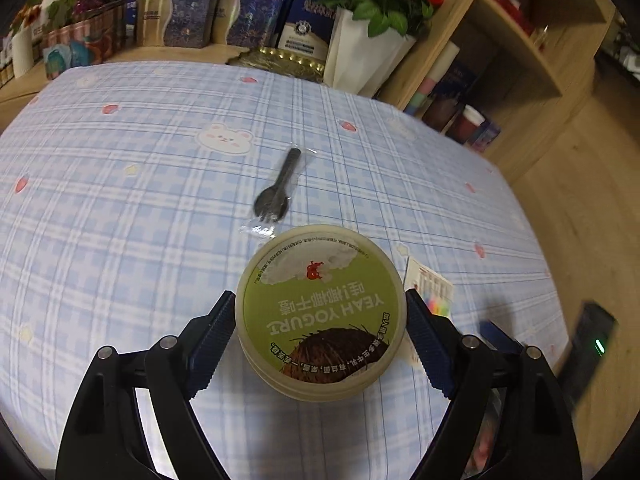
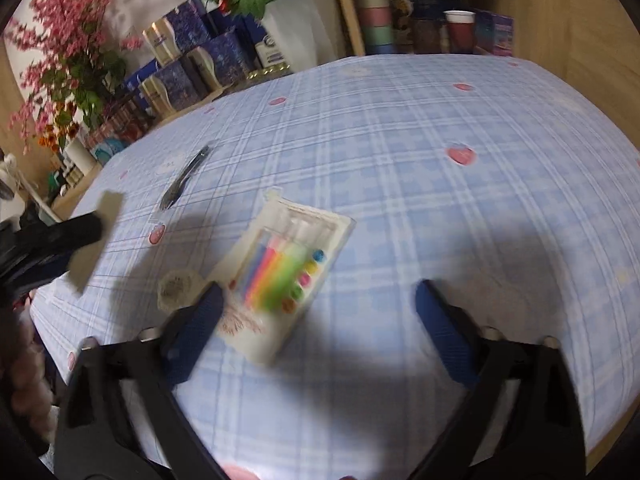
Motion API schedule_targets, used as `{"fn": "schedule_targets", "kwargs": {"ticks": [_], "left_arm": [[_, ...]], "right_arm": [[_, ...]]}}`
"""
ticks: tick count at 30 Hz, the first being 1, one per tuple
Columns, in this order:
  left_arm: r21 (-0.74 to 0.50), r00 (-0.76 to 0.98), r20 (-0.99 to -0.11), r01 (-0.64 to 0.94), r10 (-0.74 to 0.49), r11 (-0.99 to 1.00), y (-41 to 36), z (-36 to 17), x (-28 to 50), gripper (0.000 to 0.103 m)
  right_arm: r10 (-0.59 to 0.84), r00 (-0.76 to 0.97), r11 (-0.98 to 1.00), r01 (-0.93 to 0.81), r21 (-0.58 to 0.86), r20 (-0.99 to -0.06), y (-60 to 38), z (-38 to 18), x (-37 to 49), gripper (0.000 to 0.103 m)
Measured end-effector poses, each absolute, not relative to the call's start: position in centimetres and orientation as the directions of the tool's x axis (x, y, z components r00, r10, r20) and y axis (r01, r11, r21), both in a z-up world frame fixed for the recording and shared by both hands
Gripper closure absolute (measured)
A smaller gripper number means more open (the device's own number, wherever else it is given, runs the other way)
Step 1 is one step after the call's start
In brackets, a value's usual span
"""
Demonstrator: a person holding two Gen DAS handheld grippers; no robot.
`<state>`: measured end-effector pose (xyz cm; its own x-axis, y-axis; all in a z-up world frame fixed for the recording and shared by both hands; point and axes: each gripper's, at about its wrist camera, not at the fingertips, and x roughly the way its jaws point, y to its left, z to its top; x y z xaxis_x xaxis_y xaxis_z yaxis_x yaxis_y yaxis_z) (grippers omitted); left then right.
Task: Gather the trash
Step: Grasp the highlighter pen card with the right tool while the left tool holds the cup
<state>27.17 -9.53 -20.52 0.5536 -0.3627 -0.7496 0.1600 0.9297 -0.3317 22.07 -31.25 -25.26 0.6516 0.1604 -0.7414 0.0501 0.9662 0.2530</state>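
Note:
A round yogurt tub (image 1: 320,312) with a green lid sits between the blue pads of my left gripper (image 1: 320,296), which is shut on its sides. In the right wrist view the tub (image 2: 96,240) hangs at the left edge, just above the cloth. A black plastic spoon (image 1: 276,188) in a clear wrapper lies beyond the tub on the blue checked tablecloth (image 1: 120,220). A blister pack of coloured markers (image 2: 284,272) lies flat by the left finger of my right gripper (image 2: 320,286). That gripper is open and touches nothing.
A small round pale item (image 2: 176,288) lies left of the marker pack. Blue gift boxes (image 1: 188,20), a white pot of red roses (image 1: 360,52) and pink flowers (image 2: 68,52) line the far side. A wooden shelf (image 1: 512,52) holds cups on the right.

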Motion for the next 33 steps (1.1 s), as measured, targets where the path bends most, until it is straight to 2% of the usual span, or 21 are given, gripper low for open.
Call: {"fn": "schedule_targets", "kwargs": {"ticks": [4, 15, 20, 21, 22, 33], "left_arm": [[-0.321, 0.59, -0.728, 0.158, -0.35, 0.934, -7.6, -20.1, 24.7, 0.022], [-0.31, 0.635, -0.715, 0.088, -0.293, 0.947, -2.5, -21.4, 20.0, 0.022], [-0.29, 0.654, -0.704, 0.09, -0.276, 0.953, -1.4, -21.2, 18.3, 0.022], [-0.287, 0.658, -0.701, 0.091, -0.274, 0.954, -1.2, -21.1, 18.0, 0.022], [-0.286, 0.66, -0.7, 0.091, -0.273, 0.954, -1.0, -21.1, 17.8, 0.022], [-0.285, 0.683, -0.685, 0.071, -0.255, 0.956, 1.4, -20.5, 14.9, 0.022]], "right_arm": [[0.135, 0.63, 0.975, 0.054, 0.217, -0.765, -30.0, -25.1, 24.1, 0.031], [0.04, 0.583, 0.993, 0.068, 0.098, -0.811, -27.7, -25.2, 26.3, 0.032], [0.034, 0.583, 0.992, 0.075, 0.096, -0.812, -27.9, -25.2, 26.5, 0.041], [0.04, 0.586, 0.991, 0.079, 0.106, -0.809, -28.1, -25.1, 26.4, 0.051], [0.046, 0.588, 0.99, 0.08, 0.115, -0.807, -28.2, -25.1, 26.3, 0.053], [0.091, 0.627, 0.99, 0.025, 0.137, -0.773, -26.8, -23.4, 23.9, 0.055]]}}
